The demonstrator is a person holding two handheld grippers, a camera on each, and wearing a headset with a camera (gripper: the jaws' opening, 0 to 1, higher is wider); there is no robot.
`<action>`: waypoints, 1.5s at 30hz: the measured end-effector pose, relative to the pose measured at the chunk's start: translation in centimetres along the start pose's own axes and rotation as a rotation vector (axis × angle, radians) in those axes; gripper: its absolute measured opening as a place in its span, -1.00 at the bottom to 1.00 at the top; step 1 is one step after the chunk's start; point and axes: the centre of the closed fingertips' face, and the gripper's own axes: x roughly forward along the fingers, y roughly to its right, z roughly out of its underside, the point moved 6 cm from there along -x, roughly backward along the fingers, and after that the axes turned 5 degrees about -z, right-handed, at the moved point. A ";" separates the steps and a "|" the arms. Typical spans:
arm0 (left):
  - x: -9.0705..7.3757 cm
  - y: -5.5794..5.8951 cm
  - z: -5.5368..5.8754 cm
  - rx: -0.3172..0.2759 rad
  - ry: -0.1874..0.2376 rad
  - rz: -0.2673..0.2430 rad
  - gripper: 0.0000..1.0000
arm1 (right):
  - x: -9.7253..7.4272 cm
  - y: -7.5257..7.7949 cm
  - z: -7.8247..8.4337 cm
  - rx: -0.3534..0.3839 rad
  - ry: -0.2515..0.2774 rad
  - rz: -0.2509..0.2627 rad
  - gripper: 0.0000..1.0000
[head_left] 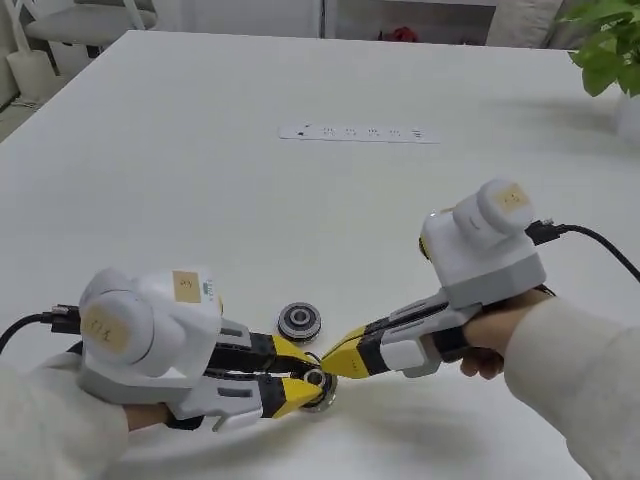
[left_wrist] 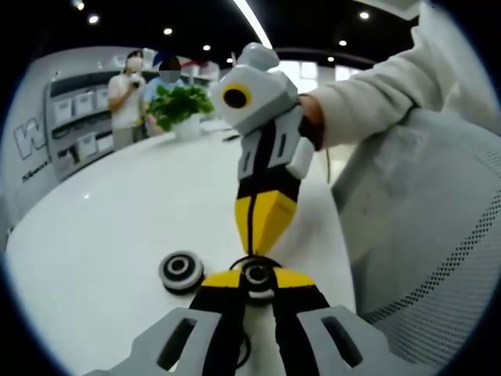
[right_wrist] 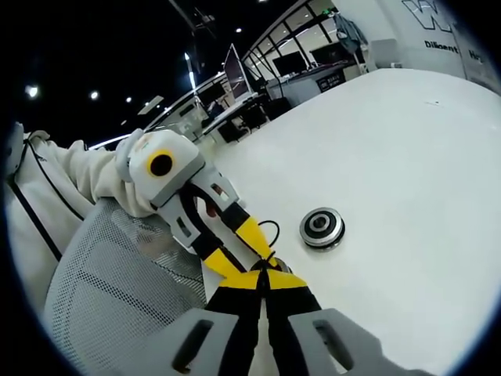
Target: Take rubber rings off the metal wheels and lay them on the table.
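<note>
- Your left gripper [head_left: 308,378] comes in from the near left corner of the surface [head_left: 200,150]. Its jaws are clamped on a wheel [head_left: 320,384], one yellow tip on each side.
- In the left gripper view, the wheel [left_wrist: 257,273] sits between that gripper's own tips with its flat face and dark hub turned towards the camera.
- The wheel sits low over the surface, close to the near edge and about midway along it. Whether it touches the surface I cannot tell.
- Your right gripper [head_left: 336,363] reaches in from the right, with its tips meeting the left gripper's tips at the wheel.
- The right jaws are pressed together, with only a thin seam between them in the left gripper view [left_wrist: 261,235].
- In the right gripper view, a thin black loop, the ring [right_wrist: 275,233], curves out just beyond the closed right tips. They appear to pinch it at the wheel's rim.
- A second wheel [head_left: 299,321] lies flat on the surface just beyond the jaws, touched by neither gripper. It has a dark band around its rim.
- A white power strip [head_left: 358,132] lies towards the far edge, well apart from the work.
- A leafy plant [head_left: 605,45] stands at the far right corner.
</note>
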 end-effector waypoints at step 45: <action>-6.0 -1.3 -3.4 -0.029 0.057 -0.119 0.12 | -0.9 -0.4 -0.7 -0.001 0.034 0.023 -1.00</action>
